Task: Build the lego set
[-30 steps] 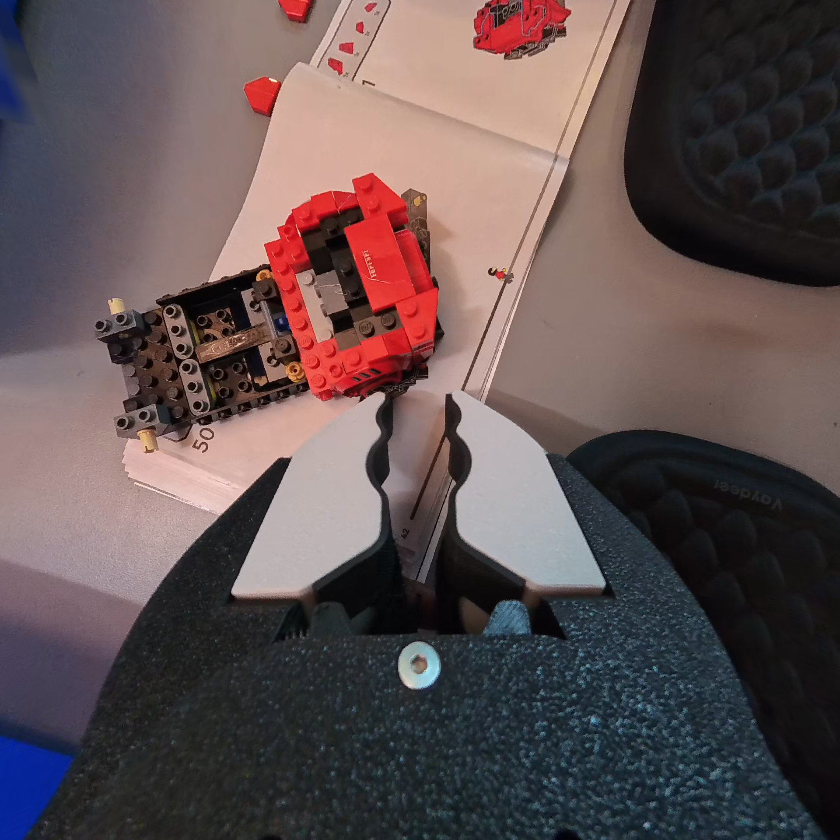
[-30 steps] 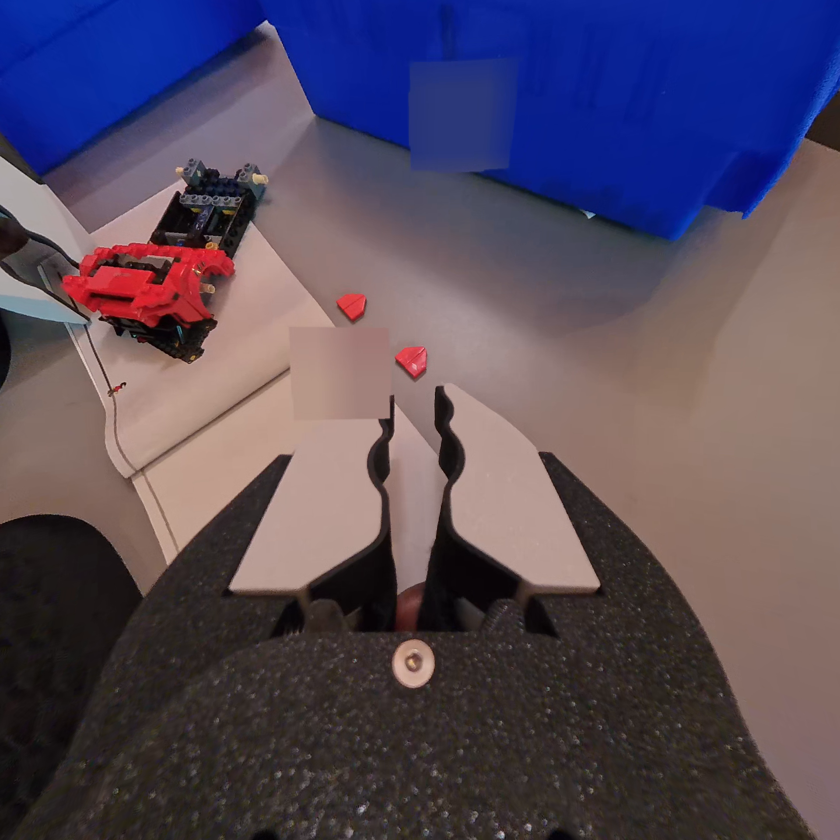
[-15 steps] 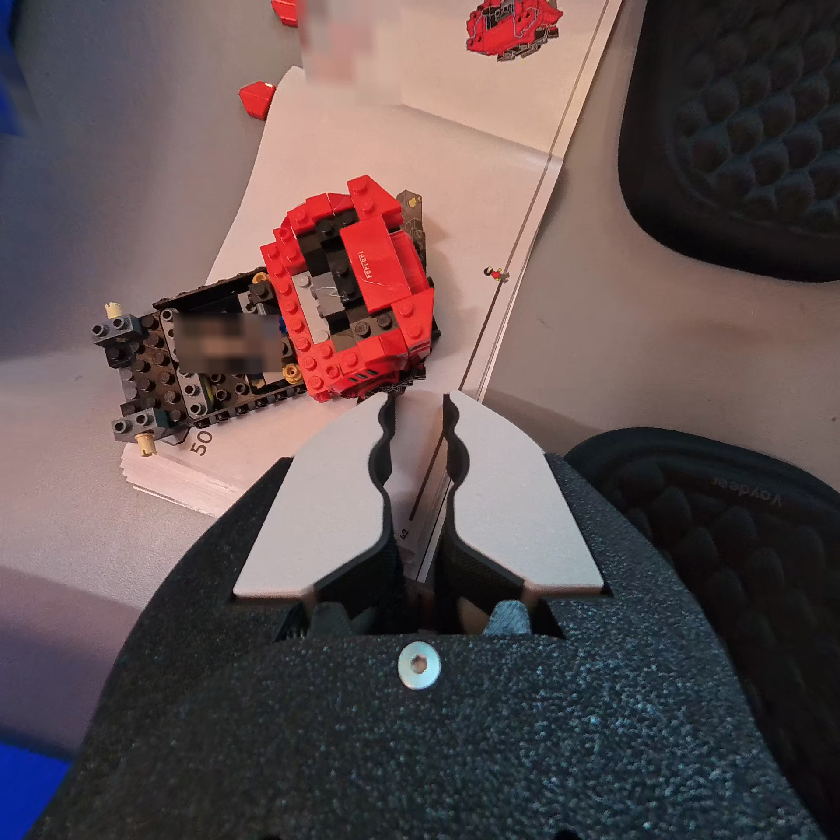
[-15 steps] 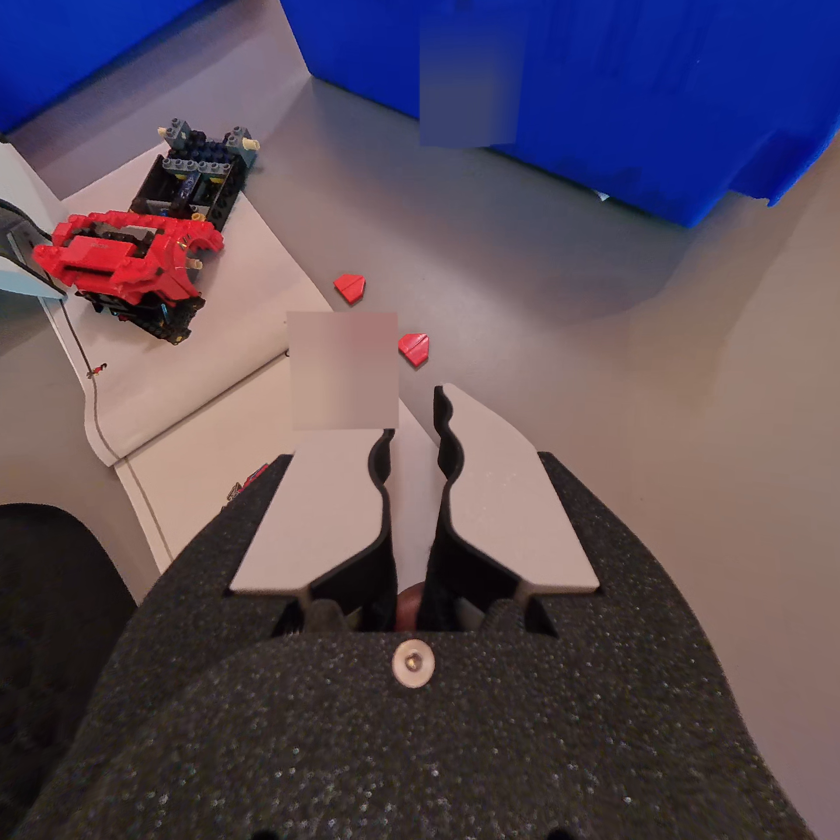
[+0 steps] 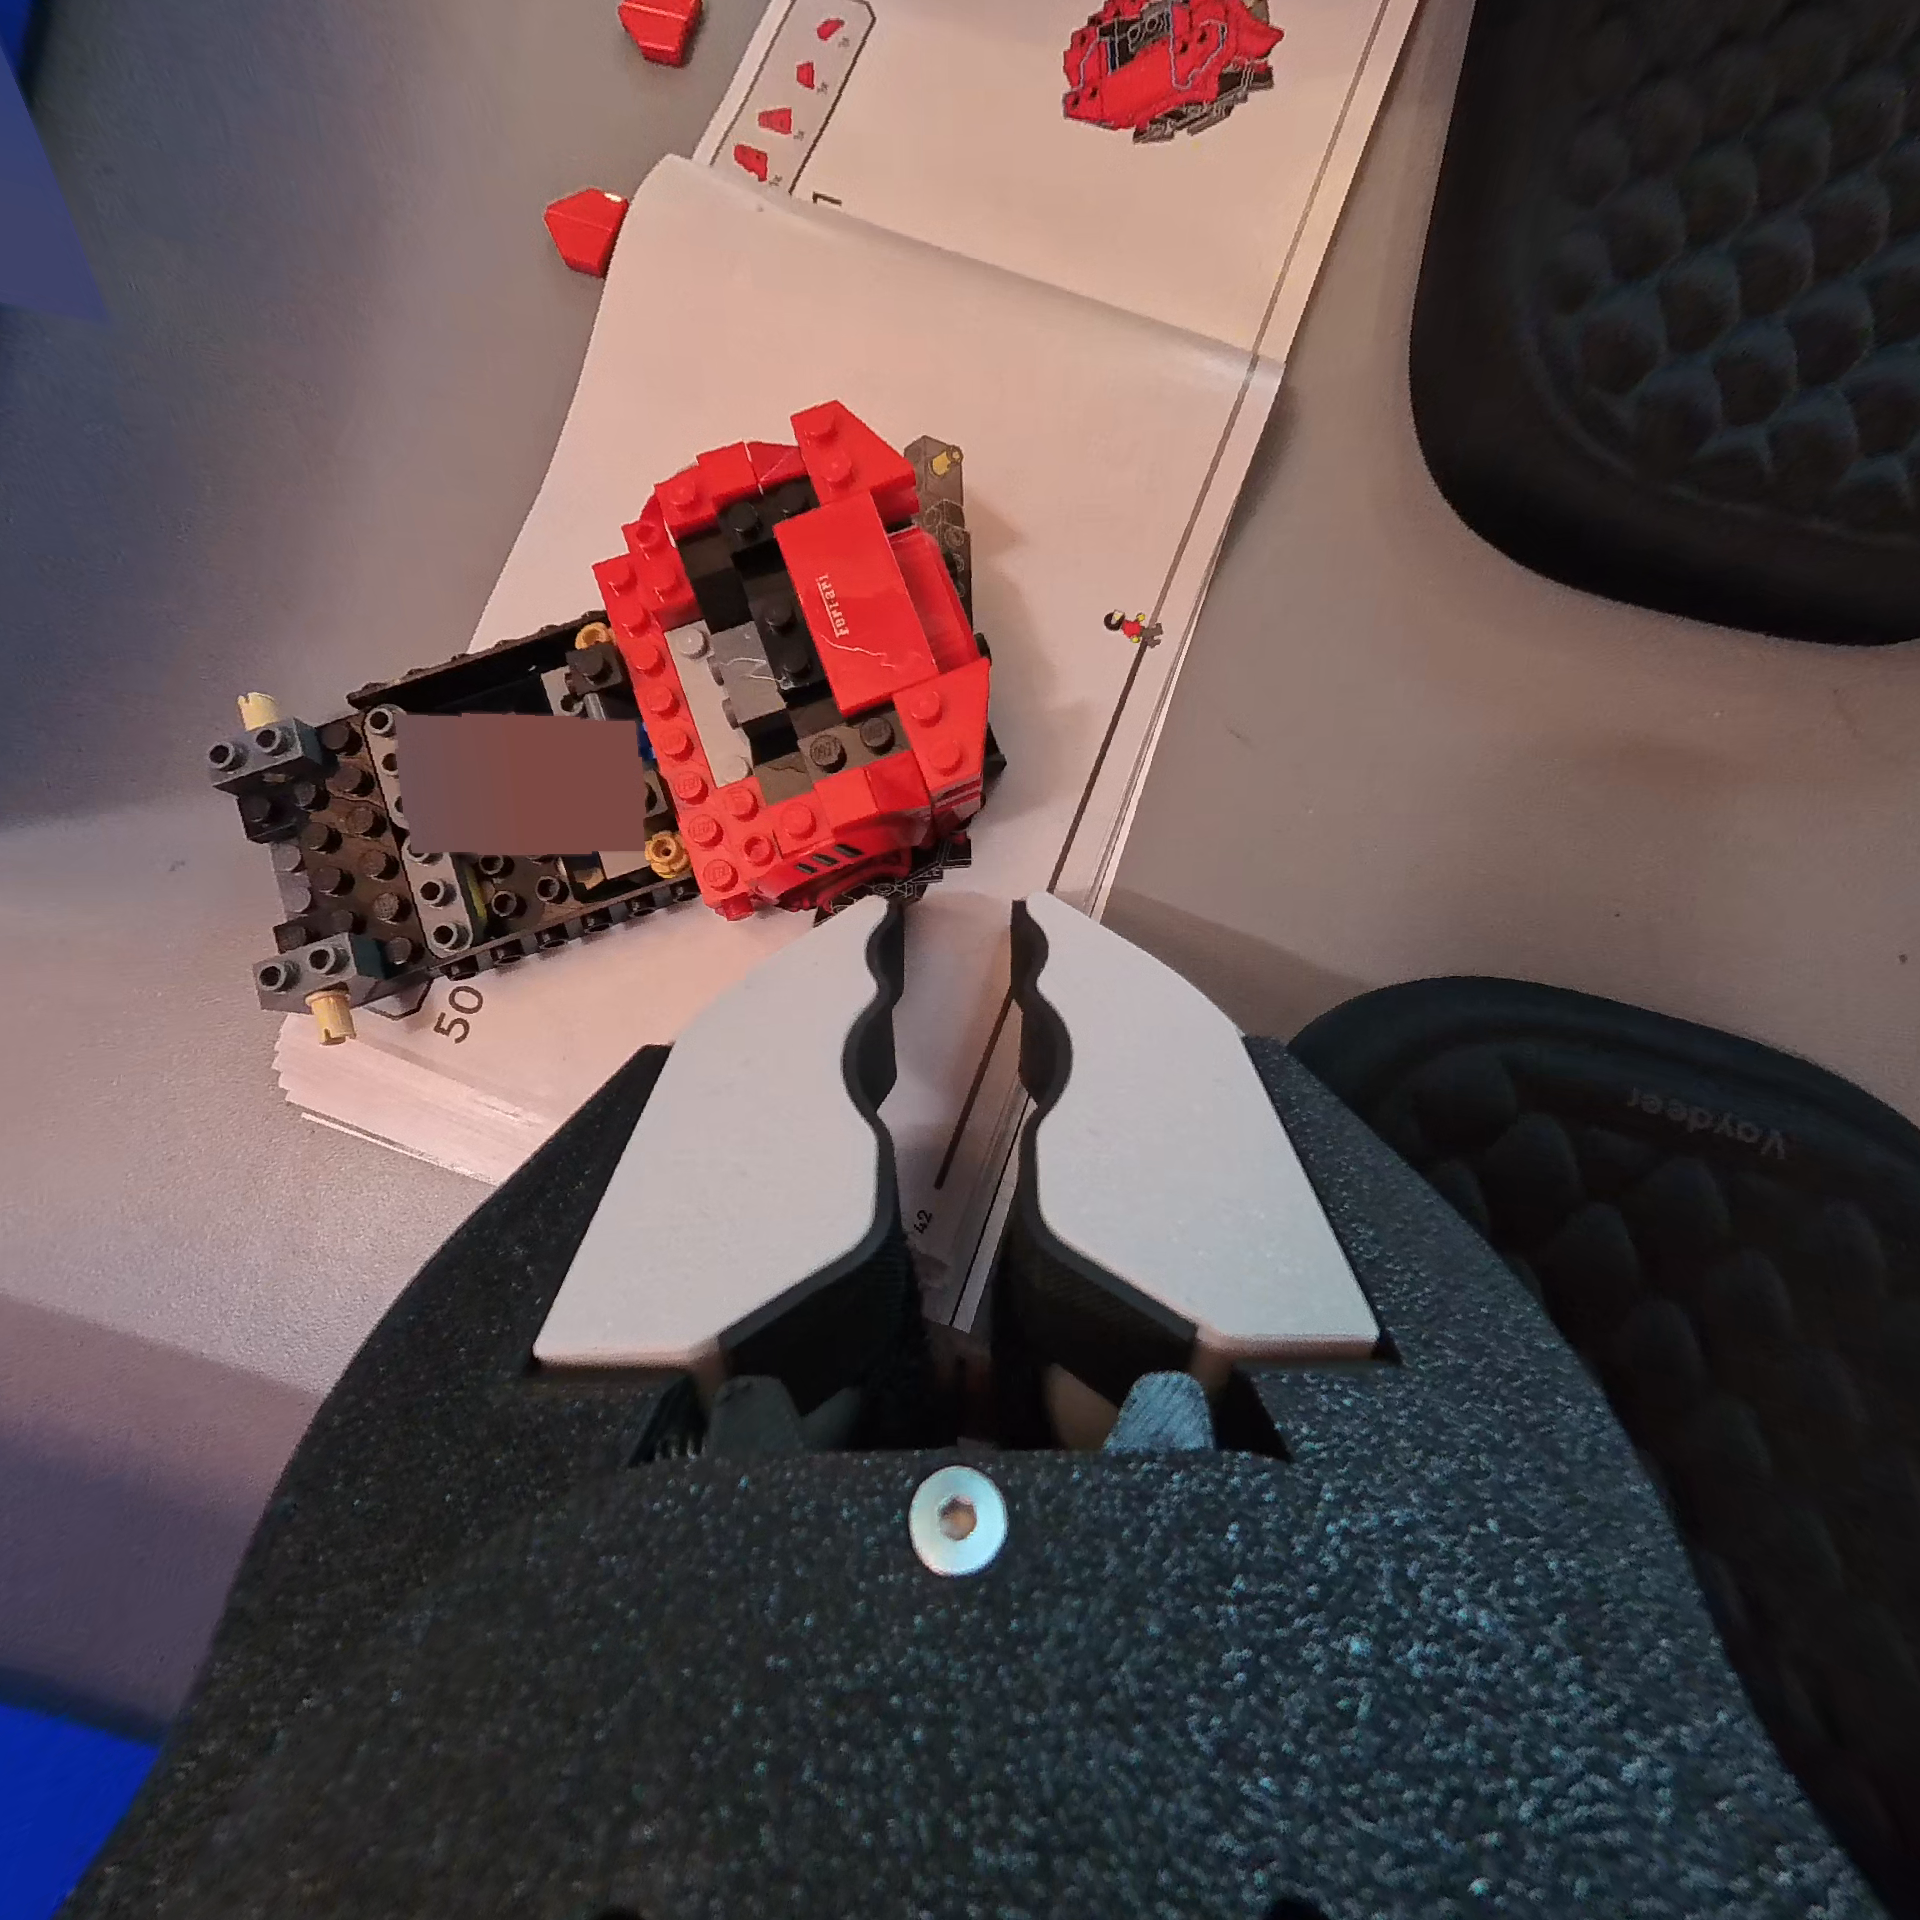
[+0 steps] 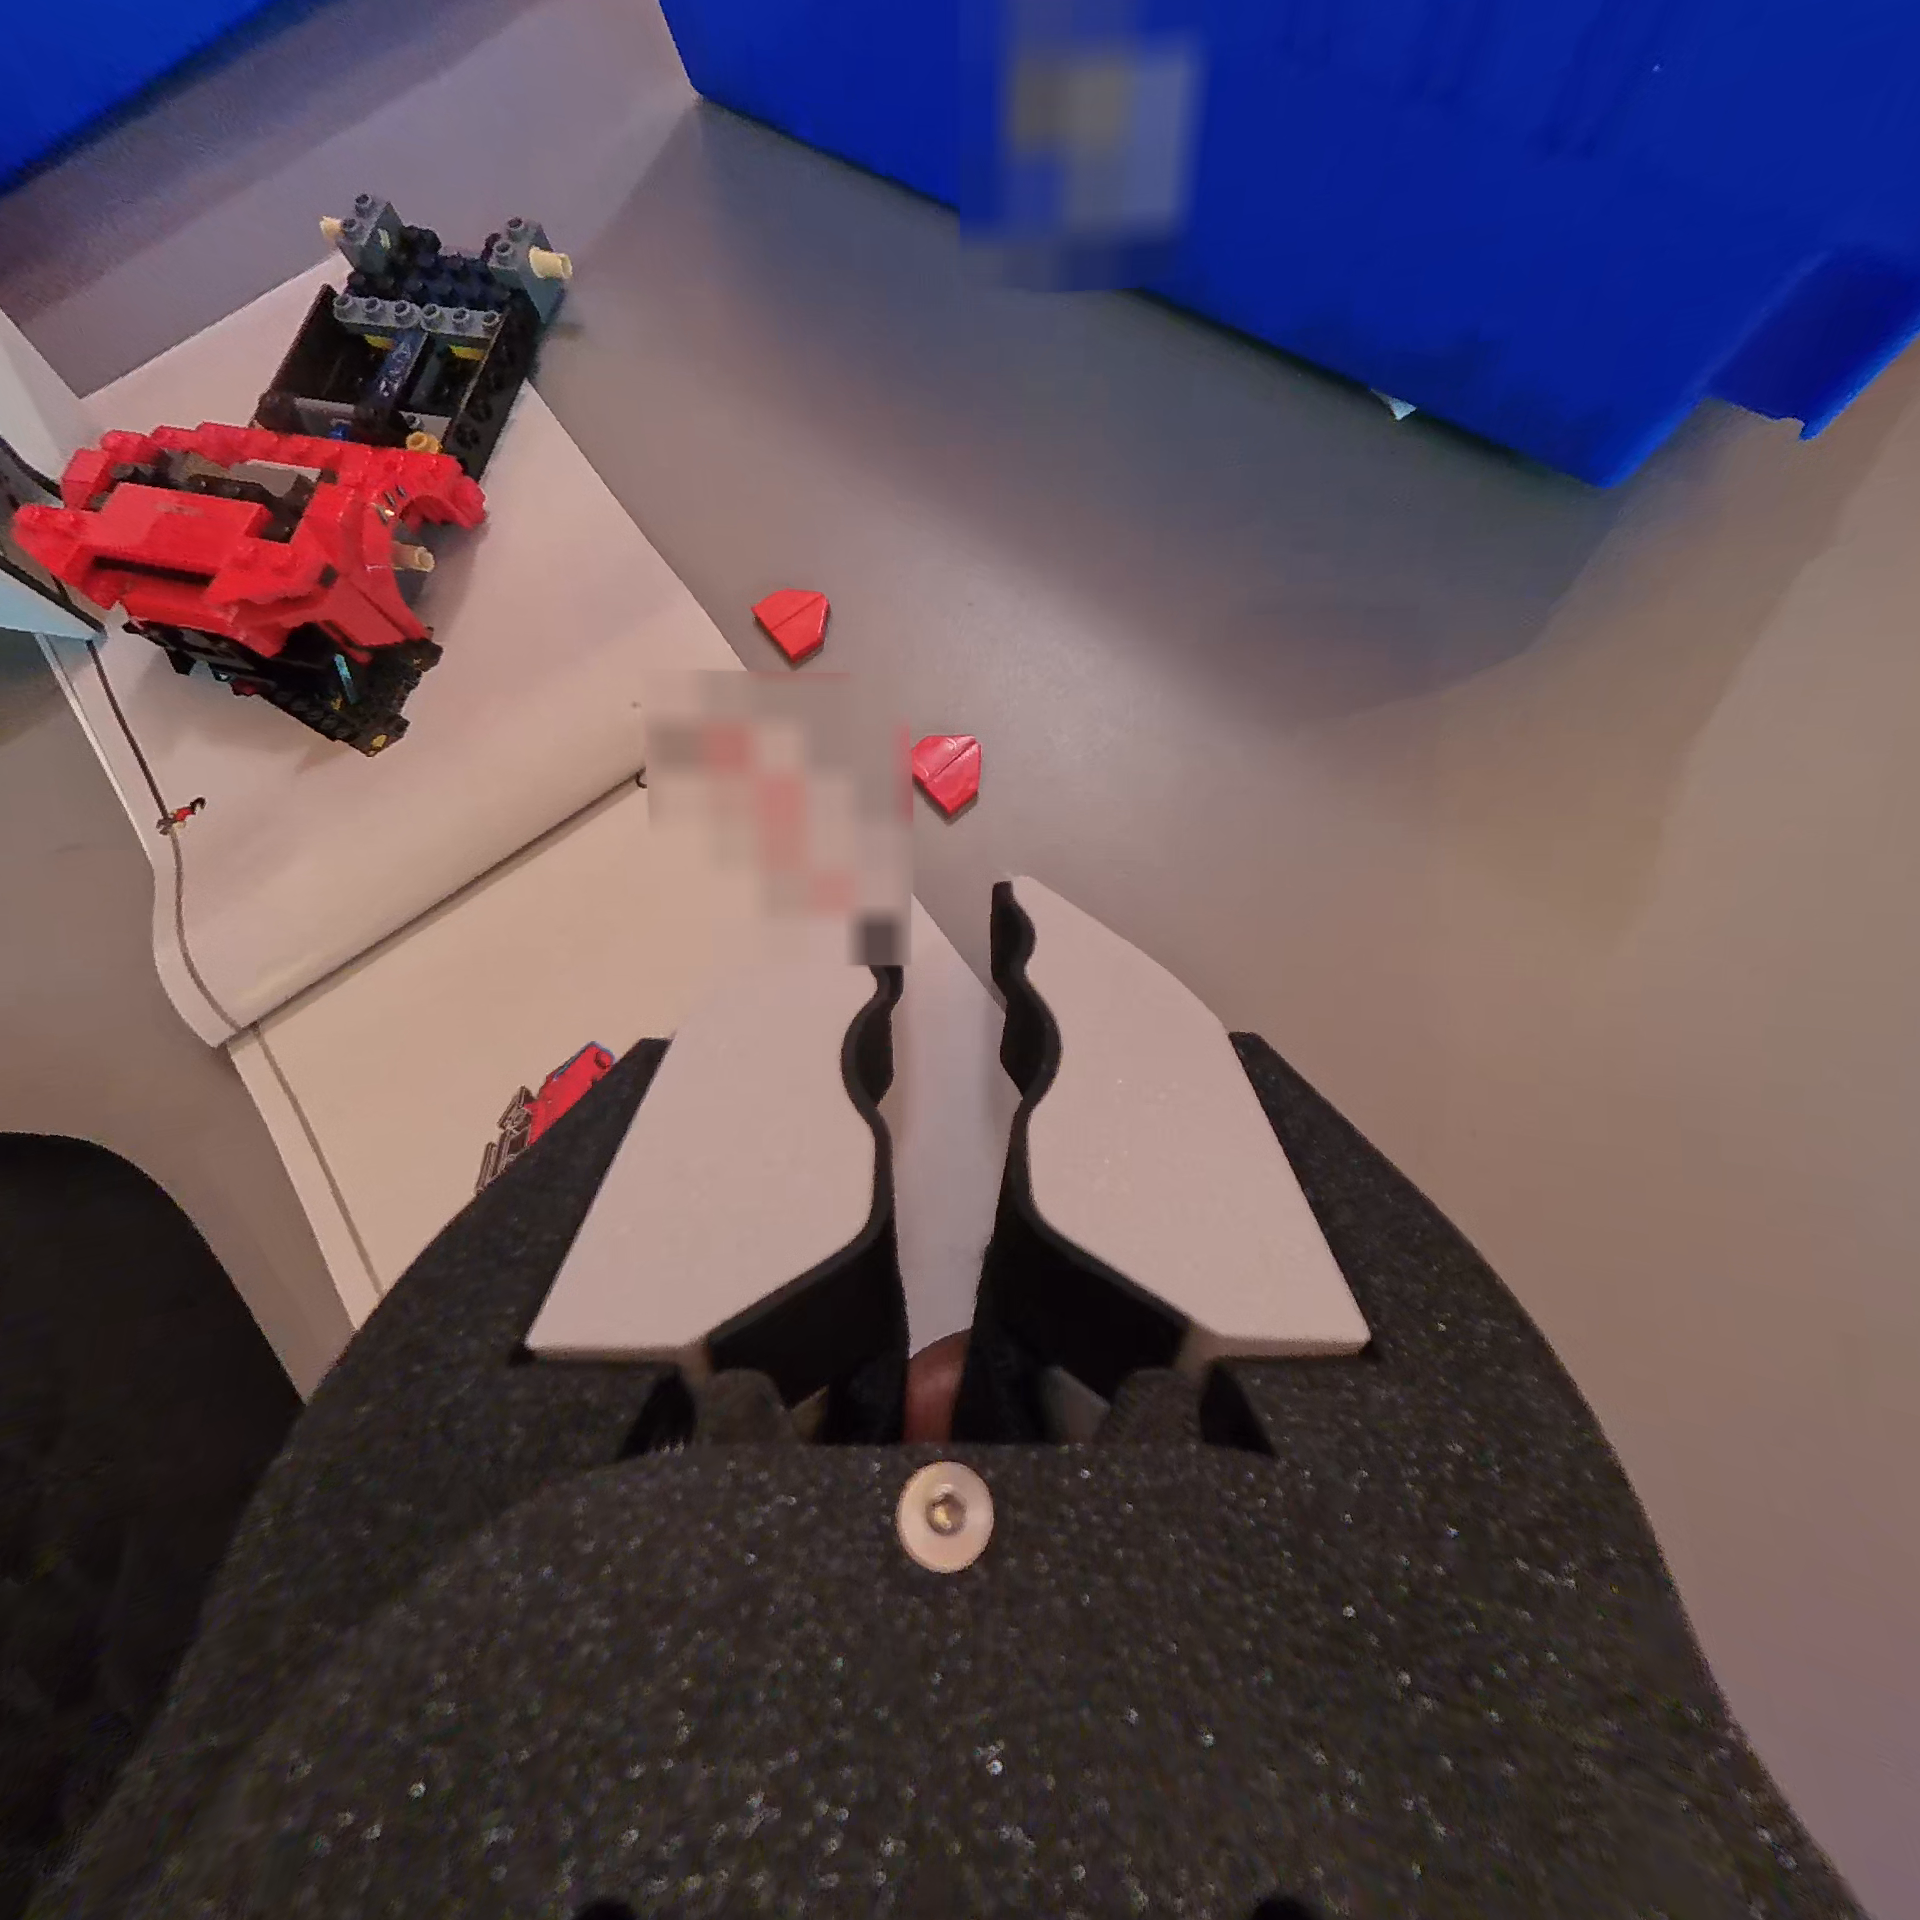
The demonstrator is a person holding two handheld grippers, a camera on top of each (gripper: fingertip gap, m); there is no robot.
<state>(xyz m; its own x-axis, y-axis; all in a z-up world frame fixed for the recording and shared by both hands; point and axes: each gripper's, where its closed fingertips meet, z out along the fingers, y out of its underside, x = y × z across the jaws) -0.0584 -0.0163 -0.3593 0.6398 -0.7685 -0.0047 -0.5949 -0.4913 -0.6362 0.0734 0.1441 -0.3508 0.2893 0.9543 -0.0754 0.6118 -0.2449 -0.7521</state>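
Red and black, the half-built lego car (image 5: 727, 727) lies on the open instruction booklet (image 5: 935, 343) on the grey desk (image 6: 1299, 727); two loose red pieces (image 6: 792, 621) sit beside the booklet's edge. The left tool (image 5: 951, 914) hovers just short of the car, released and empty; the right tool (image 6: 945, 925), likewise parted and empty, points toward the nearer piece.

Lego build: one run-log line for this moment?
left gripper: open, empty, near lego car | right gripper: open, empty, short of two loose red pieces | car on instruction booklet
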